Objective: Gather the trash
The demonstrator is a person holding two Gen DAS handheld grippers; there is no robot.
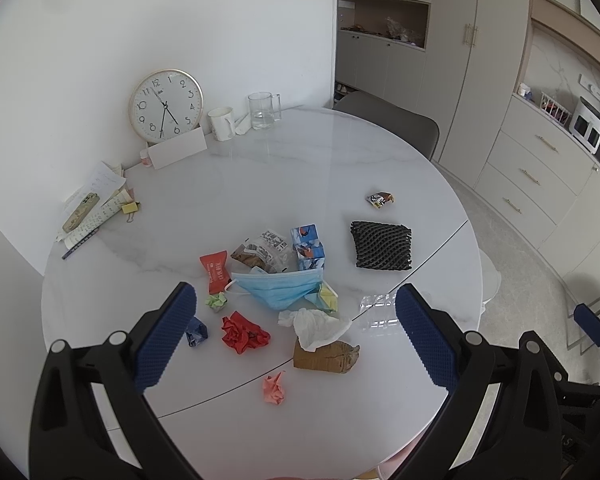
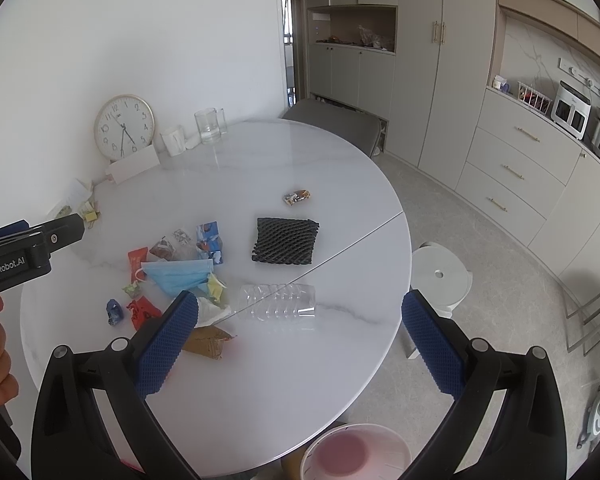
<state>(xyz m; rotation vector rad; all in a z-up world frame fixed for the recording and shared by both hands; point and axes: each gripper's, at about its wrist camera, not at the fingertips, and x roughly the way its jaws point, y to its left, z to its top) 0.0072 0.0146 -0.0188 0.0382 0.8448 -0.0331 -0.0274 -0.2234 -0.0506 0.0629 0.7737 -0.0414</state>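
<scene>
Trash lies scattered on a round white marble table [image 1: 260, 184]: a blue face mask [image 1: 278, 288], a white tissue [image 1: 315, 326] on a brown paper wad [image 1: 325, 356], red crumpled paper [image 1: 244, 332], a pink paper ball [image 1: 274, 388], a red wrapper [image 1: 216, 274], a blue carton [image 1: 307, 248], a black foam net [image 1: 381, 245], a clear plastic bottle [image 2: 278, 301] and a small wrapper [image 1: 379, 199]. My left gripper [image 1: 296, 338] is open and empty above the pile. My right gripper [image 2: 300, 346] is open and empty above the table's near edge. A white bin with pink liner [image 2: 355, 454] stands below.
A clock [image 1: 166, 105], white mug [image 1: 221, 123], glass mug [image 1: 263, 111] and papers [image 1: 96, 204] stand by the wall. A grey chair [image 2: 335, 122] is behind the table, a white stool [image 2: 439, 276] to its right. Cabinets line the right side.
</scene>
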